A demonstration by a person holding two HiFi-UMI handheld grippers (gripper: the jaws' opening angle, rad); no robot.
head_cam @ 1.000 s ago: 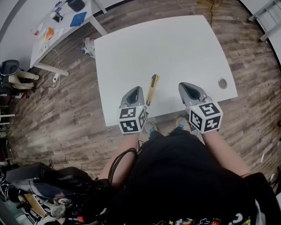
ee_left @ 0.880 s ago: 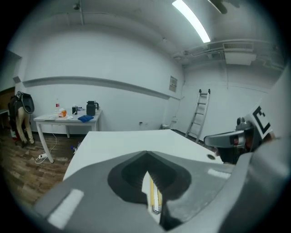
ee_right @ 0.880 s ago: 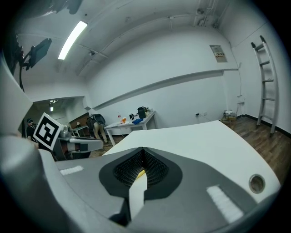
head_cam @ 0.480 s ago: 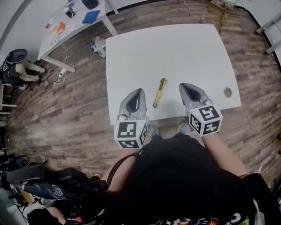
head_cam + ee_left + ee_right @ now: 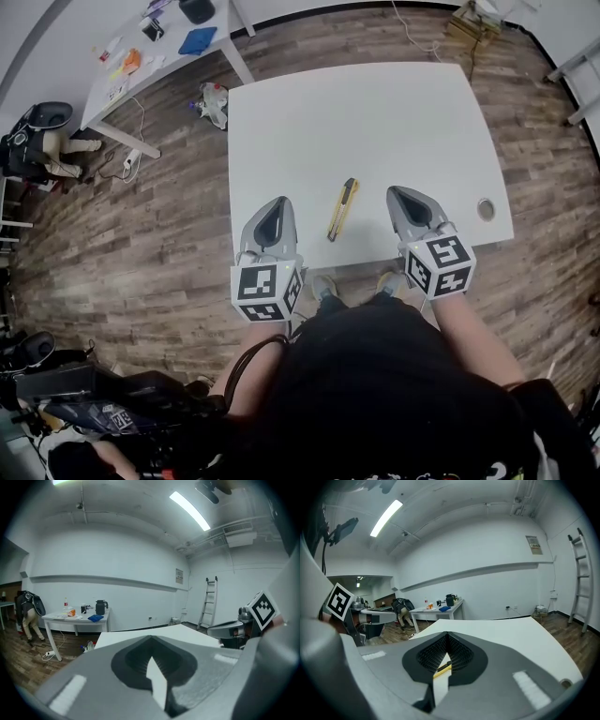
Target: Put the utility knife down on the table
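Knife point(image 5: 343, 208) lying flat on the white table point(image 5: 375, 112) near its front edge, between the two grippers and touching neither, left gripper point(image 5: 277, 202) closed on nothing, right gripper point(image 5: 401, 194) likewise closed and empty.

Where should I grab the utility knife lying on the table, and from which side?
Mid-handle, from straight above: the utility knife lies flat on the table, long axis running away from you, so close the jaws across its narrow width.
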